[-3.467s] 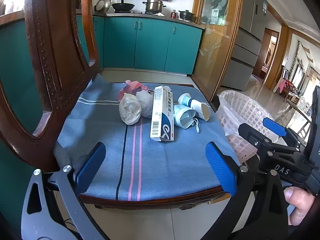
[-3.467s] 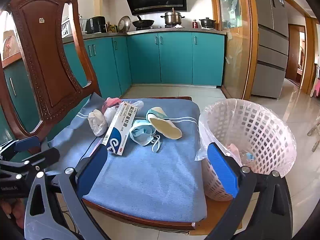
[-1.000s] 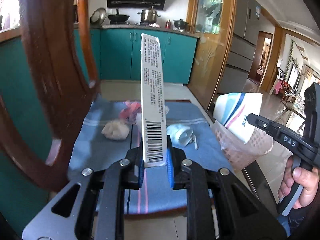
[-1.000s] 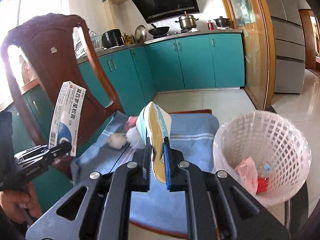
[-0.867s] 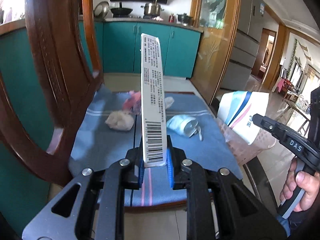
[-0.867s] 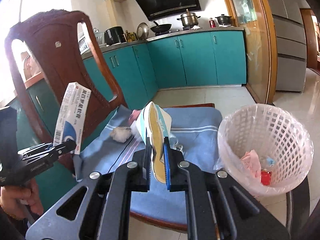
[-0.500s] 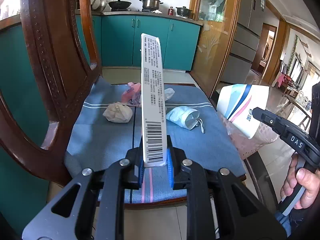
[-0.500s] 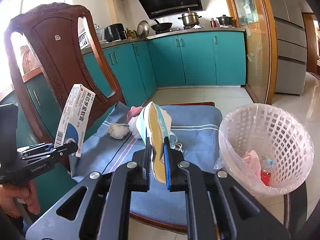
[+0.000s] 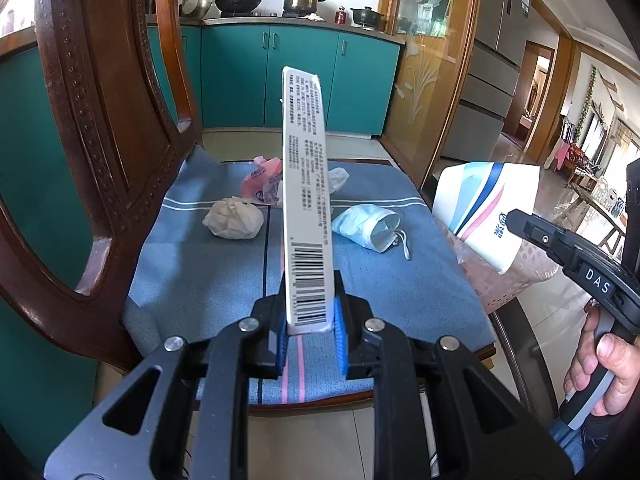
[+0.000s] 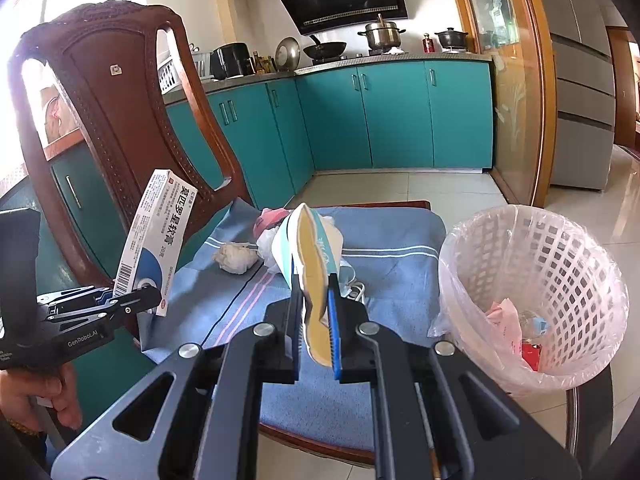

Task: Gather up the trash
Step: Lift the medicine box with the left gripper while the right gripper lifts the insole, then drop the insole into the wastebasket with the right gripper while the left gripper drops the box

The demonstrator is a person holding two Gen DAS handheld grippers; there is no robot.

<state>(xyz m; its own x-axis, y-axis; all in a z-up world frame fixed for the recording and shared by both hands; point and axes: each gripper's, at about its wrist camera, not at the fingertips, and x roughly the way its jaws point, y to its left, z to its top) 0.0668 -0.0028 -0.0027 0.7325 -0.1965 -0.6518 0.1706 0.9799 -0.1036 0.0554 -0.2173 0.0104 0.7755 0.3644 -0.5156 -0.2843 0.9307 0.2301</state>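
Note:
My left gripper (image 9: pixel 310 334) is shut on a long white ointment box (image 9: pixel 306 200), held upright above the front of the chair seat; the box also shows in the right wrist view (image 10: pixel 154 240). My right gripper (image 10: pixel 314 332) is shut on a flattened paper cup (image 10: pixel 314 268), held above the seat left of the white lined trash basket (image 10: pixel 532 292); the cup also shows in the left wrist view (image 9: pixel 486 212). On the blue seat cushion (image 9: pixel 208 272) lie a crumpled paper ball (image 9: pixel 234 222), a pink wrapper (image 9: pixel 262 180) and a blue face mask (image 9: pixel 368 226).
The dark wooden chair back (image 9: pixel 104 128) rises on the left. The basket holds several scraps (image 10: pixel 516 324). Teal kitchen cabinets (image 10: pixel 384 116) and a tiled floor lie behind. A glass table edge (image 9: pixel 520 344) runs under the basket.
Both grippers closed on the box and the cup and lifted them off the seat. In the last second both have drawn back slightly; the paper ball and mask stay on the cushion.

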